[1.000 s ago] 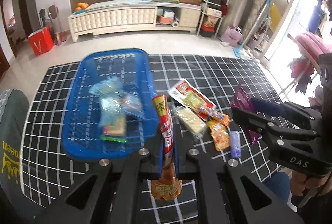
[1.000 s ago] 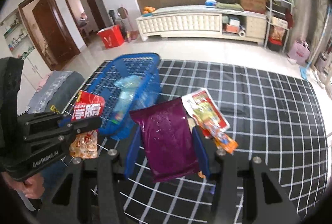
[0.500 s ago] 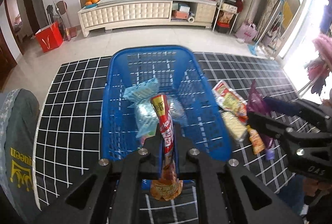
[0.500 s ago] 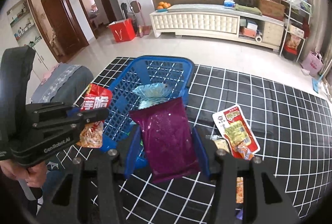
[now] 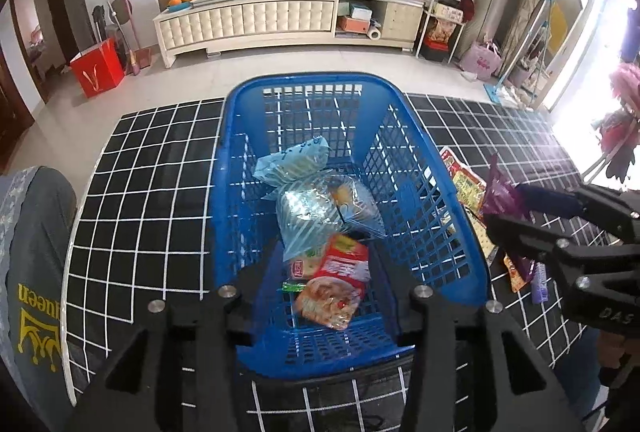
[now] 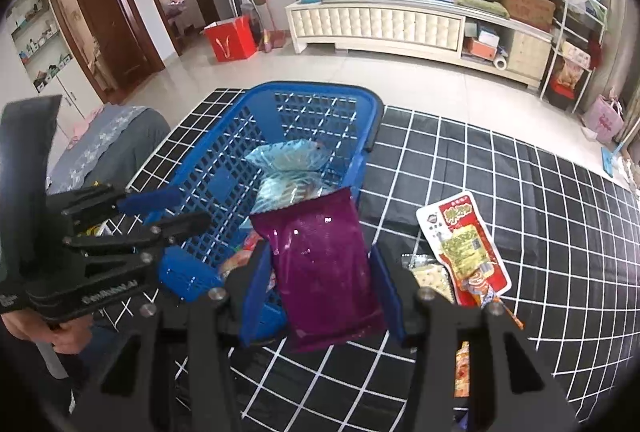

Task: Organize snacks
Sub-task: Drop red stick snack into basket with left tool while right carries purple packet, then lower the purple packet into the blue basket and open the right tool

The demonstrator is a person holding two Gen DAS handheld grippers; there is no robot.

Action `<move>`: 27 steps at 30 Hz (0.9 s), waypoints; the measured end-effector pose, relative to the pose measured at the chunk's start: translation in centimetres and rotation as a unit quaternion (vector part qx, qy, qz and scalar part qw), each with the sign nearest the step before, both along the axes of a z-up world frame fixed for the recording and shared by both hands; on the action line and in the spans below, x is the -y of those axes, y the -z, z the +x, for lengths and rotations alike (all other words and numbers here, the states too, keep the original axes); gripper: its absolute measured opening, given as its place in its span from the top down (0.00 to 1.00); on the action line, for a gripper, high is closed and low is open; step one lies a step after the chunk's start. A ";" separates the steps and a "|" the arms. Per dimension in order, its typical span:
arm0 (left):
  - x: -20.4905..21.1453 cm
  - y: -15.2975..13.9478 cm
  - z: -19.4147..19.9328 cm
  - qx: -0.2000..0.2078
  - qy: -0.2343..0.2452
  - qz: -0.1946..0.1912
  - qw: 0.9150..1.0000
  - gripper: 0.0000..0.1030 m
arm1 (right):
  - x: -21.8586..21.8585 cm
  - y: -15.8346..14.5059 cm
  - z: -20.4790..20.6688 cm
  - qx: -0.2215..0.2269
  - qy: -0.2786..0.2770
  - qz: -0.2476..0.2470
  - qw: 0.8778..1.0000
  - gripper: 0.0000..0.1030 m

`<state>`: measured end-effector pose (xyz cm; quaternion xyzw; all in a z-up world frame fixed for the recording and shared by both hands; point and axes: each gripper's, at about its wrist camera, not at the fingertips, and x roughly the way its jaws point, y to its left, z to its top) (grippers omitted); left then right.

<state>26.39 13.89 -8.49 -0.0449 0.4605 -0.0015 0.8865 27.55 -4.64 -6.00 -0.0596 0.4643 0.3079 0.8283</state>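
A blue plastic basket (image 5: pixel 404 136) stands on the black grid cloth and also shows in the right wrist view (image 6: pixel 224 168). A red snack packet (image 5: pixel 334 286) lies inside it at the near end, beside pale blue bags (image 5: pixel 320 208). My left gripper (image 5: pixel 320 296) is open and empty over the basket's near end; it also shows in the right wrist view (image 6: pixel 160 208). My right gripper (image 6: pixel 320 272) is shut on a purple snack bag (image 6: pixel 324 264), held just right of the basket. That bag also shows in the left wrist view (image 5: pixel 500 192).
More snack packets lie on the cloth right of the basket, among them a red and white one (image 6: pixel 464 244) and an orange one (image 5: pixel 516 272). A grey cushioned seat (image 5: pixel 28 256) sits at the left edge. A white cabinet (image 5: pixel 280 16) stands across the floor.
My left gripper has opened and the red snack packet has dropped into the basket. My right gripper with the purple bag has moved closer to the basket.
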 end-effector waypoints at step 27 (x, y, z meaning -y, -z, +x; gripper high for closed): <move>-7.4 -0.4 -5.2 0.016 -0.059 -0.004 0.998 0.36 | -10.2 2.3 -0.4 -0.022 -0.082 -0.030 0.996 0.47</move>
